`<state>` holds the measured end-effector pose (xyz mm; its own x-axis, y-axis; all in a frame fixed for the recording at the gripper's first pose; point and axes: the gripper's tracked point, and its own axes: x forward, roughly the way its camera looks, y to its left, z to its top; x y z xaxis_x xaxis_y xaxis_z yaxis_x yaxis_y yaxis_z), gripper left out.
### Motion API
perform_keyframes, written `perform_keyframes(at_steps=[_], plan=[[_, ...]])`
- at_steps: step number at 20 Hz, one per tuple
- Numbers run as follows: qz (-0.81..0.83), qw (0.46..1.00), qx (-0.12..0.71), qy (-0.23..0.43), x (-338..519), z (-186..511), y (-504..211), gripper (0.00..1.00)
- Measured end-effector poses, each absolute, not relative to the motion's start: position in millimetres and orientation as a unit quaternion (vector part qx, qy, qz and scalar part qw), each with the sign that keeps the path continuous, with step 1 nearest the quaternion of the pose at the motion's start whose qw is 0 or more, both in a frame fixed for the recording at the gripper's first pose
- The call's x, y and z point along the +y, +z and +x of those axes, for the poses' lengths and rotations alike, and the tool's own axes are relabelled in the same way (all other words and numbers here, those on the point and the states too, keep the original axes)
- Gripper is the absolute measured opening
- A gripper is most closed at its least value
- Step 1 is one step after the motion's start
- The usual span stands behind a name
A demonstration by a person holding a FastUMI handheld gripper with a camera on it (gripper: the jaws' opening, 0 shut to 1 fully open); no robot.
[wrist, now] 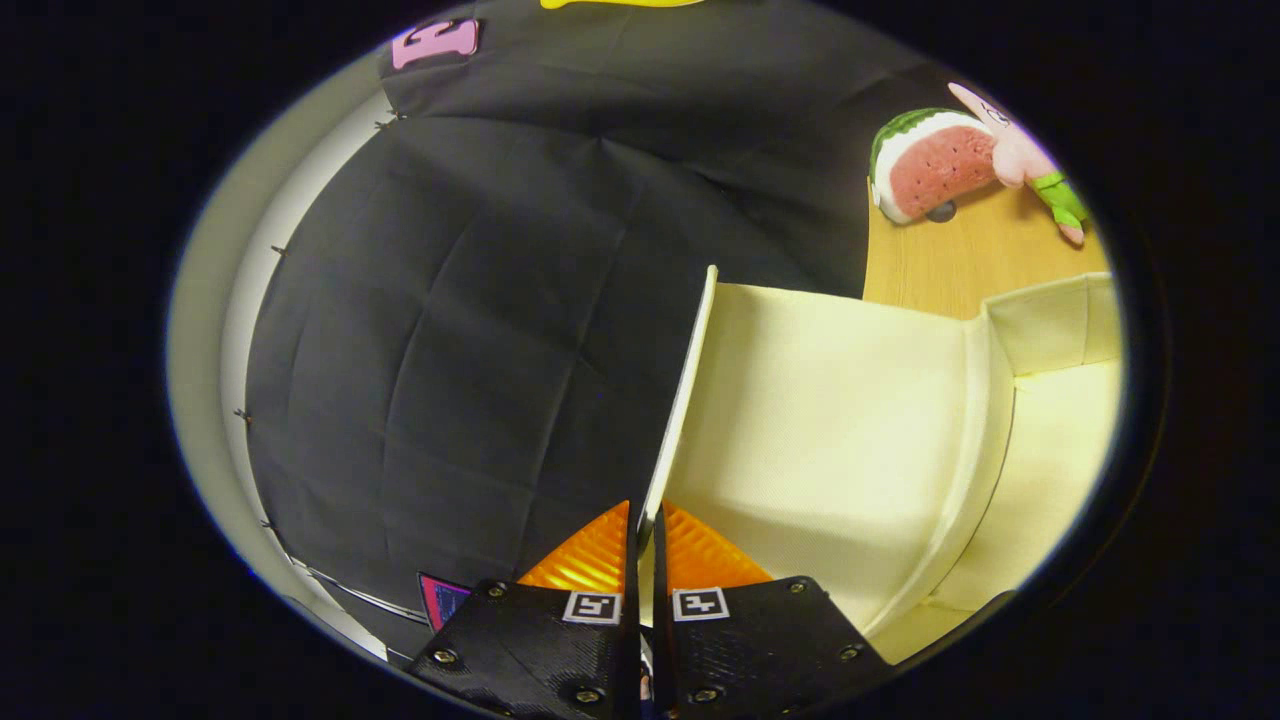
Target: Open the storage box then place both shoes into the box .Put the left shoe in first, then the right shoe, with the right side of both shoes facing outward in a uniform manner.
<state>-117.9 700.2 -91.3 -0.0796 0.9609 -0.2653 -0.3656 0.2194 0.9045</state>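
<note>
Edgewise, gripper (645, 540) clamping thin fabric lid (690, 400)

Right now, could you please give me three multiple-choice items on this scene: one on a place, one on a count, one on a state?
1. Where does the watermelon plush lie?
A. inside the box
B. on the wooden table beyond the box
C. between the fingers

2. How many plush toys lie on the table?
A. two
B. none
C. five

3. What is the gripper doing?
A. open, apart from everything
B. shut on a shoe
C. shut on the edge of the box flap

Answers: 1 B, the plush rests on wood past the cream box. 2 A, the watermelon and a pink plush. 3 C, both fingers press the thin flap edge.
</note>
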Motion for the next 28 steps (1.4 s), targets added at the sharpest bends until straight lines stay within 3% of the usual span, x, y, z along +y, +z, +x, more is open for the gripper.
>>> perform_keyframes(at_steps=[9,16,25,28], plan=[[0.216,0.653,0.522,0.505,745,-130,-169,0.05],[0.198,0.662,0.51,0.513,742,-124,-157,0.12],[0.162,0.744,0.407,0.505,622,-77,-103,0.12],[0.147,0.775,0.375,0.486,580,-58,-100,0.18]])
